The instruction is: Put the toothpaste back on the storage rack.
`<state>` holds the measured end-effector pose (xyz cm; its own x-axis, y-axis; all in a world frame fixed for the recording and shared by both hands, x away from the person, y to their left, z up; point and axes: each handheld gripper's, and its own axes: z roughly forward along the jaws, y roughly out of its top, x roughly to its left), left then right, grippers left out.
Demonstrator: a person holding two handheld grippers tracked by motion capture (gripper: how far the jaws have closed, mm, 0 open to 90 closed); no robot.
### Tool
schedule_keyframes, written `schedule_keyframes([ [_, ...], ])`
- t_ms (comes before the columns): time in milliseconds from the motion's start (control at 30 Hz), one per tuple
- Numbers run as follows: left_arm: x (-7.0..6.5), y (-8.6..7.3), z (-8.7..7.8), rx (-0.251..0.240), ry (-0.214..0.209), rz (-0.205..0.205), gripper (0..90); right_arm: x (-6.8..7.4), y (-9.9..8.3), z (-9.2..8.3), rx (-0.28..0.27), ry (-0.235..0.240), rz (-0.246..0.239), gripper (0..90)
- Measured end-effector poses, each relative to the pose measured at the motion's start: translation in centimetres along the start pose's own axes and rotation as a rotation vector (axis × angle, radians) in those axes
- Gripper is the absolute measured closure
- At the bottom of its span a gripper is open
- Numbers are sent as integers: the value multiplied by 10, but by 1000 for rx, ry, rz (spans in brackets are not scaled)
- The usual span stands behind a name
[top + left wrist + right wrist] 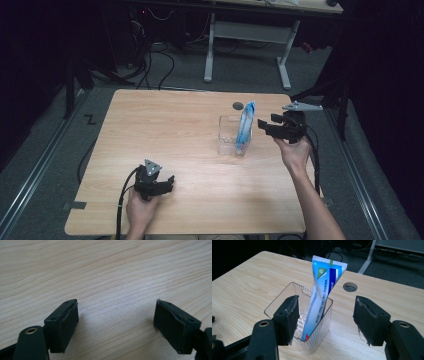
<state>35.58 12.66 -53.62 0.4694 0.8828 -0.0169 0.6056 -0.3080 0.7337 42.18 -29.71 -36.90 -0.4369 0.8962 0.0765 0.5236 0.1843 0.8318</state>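
Observation:
A blue and white tube [245, 126] [322, 297] stands upright in a clear ribbed plastic cup [230, 136] [312, 315], leaning against the cup's near corner. My right gripper [267, 128] [325, 320] is just to the right of the cup in the high view, its jaws wide apart and open, touching neither tube nor cup. My left gripper [170, 182] [115, 323] rests low over bare wood near the table's front left, open with nothing between its pads.
The wooden table [165, 125] has a round cable hole [238, 105] [350, 286] just behind the cup. A white-legged desk [250, 35] stands beyond the far edge, with cables on the grey floor.

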Motion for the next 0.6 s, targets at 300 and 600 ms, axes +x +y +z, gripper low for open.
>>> schedule_keyframes([
  [300, 0, 0, 0, 1, 0, 1, 204, -8, -12, -7, -19, -8, 28, 391],
  [600, 0, 0, 0, 0, 0, 0, 204, -13, -22, -15, -23, -10, 42, 396],
])
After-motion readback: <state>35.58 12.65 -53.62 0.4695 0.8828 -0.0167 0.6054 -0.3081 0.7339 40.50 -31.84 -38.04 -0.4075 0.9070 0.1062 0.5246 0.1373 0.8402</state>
